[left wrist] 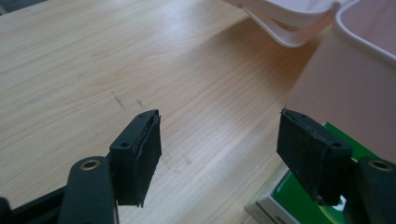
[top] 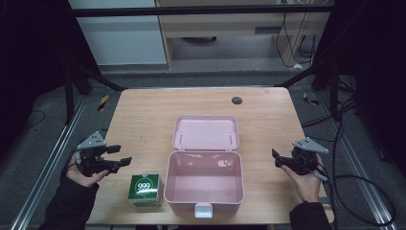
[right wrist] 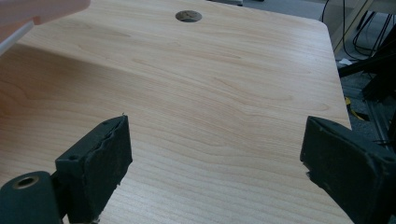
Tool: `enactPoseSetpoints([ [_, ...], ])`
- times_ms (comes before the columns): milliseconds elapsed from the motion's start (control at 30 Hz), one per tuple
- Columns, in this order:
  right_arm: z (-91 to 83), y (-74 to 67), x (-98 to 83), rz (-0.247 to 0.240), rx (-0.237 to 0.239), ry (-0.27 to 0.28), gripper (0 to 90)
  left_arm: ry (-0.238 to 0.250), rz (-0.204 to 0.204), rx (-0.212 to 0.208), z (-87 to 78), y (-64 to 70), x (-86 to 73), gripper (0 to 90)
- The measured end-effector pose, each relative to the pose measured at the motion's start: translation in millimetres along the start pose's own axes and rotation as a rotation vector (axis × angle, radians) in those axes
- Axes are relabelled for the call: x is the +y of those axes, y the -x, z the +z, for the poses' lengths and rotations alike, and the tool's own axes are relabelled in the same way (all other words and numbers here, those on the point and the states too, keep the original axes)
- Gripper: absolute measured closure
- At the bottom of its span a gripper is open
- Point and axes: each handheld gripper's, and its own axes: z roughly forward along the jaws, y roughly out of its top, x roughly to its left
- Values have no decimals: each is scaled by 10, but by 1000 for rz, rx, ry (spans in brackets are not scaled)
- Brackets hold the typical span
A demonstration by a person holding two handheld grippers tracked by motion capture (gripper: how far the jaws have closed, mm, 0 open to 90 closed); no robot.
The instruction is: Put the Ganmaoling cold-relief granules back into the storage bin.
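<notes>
A pink plastic box (top: 204, 182) stands open at the table's front middle, its lid (top: 206, 132) laid flat behind it and nothing inside. A small green-and-white carton marked 999 (top: 145, 190) sits just left of the box. My left gripper (top: 119, 155) hovers open over the table's left edge, above and left of the carton. In the left gripper view the carton (left wrist: 299, 200) lies under the right jaw and the box wall (left wrist: 345, 88) rises beyond. My right gripper (top: 276, 158) is held open at the right, jaws pointing toward the box. Its own view shows bare wood between the jaws.
The wooden table (top: 143, 115) has a round dark cable hole (top: 237, 100) near its back edge, seen as the hole (right wrist: 188, 16) in the right gripper view. Cables (top: 364, 191) trail on the floor to the right. Metal frame rails run along both sides.
</notes>
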Motion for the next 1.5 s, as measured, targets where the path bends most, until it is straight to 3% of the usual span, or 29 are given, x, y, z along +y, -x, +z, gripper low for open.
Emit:
enactPoseSetpoints([
  [333, -2, 9, -12, -27, -2, -16, 83, -51, 100, -69, -43, 78, 64, 224],
  [533, 15, -5, -21, -35, 3, -28, 81, -131, 189, -111, -45, 144, 118, 210],
  [633, 24, -8, -23, -39, 4, -37, 78, -148, 210, -125, -38, 163, 142, 208],
  [667, 29, -5, -25, -43, 6, -37, 76, -163, 234, -151, -27, 188, 171, 208],
  [833, 33, -1, -34, -50, 3, -49, 67, -199, 293, -197, 5, 263, 230, 193],
  [1267, 42, -6, -39, -56, 9, -60, 56, -319, 380, -254, 130, 397, 231, 121],
  [1500, 50, 3, -48, -64, 6, -60, 48, -365, 431, -261, 203, 483, 250, 80],
])
